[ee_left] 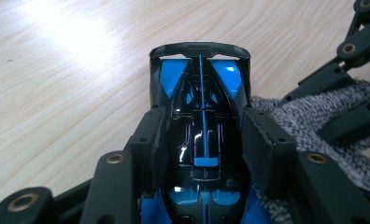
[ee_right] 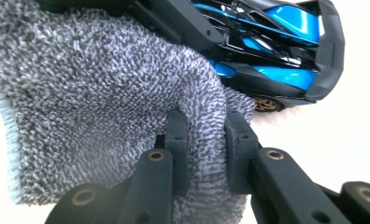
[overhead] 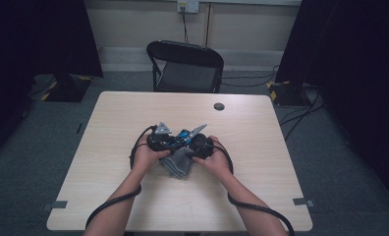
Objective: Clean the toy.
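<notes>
A black and blue toy car is clamped between the jaws of my left gripper, which is shut on its body. In the high view the left gripper holds the toy car just above the table's middle. A grey fluffy cloth is pinched in a fold by my right gripper, shut on it. The cloth hangs below both hands and lies against the car's side. The right gripper sits close beside the left one.
The light wooden table has a round grommet near its far edge. A black folding chair stands behind the table. Cables trail from both grippers off the near edge. Dark curtains flank the room.
</notes>
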Tool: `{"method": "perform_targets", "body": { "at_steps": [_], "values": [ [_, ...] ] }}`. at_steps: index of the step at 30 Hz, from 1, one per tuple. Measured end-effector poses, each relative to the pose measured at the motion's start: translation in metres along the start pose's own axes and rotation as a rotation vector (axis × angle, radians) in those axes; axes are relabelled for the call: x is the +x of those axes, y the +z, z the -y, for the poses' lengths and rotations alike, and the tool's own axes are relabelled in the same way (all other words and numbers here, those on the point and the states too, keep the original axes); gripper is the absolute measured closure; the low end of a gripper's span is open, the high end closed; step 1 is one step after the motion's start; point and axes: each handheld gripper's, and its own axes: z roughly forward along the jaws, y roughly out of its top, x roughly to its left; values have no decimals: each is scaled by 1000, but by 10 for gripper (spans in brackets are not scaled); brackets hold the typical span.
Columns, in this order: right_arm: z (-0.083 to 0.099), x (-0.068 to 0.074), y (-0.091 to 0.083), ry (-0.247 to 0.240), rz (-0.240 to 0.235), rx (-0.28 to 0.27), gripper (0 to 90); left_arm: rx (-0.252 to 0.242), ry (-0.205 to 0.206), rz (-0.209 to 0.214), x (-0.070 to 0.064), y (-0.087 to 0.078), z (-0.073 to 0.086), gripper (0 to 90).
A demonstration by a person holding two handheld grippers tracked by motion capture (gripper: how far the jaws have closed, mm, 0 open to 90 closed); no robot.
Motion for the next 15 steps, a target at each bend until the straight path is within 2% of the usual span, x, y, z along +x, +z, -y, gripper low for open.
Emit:
{"method": "perform_targets", "body": {
  "at_steps": [4, 8, 15],
  "values": [
    [0, -4, -2, -3, 22, 15, 745, -3, -1, 0, 0, 0, 1, 515],
    [5, -11, -4, 42, 21, 9, 744, -6, -1, 1, 0, 0, 1, 515],
    [8, -19, -6, 72, 48, 15, 744, -8, -1, 1, 0, 0, 1, 515]
  ]
}}
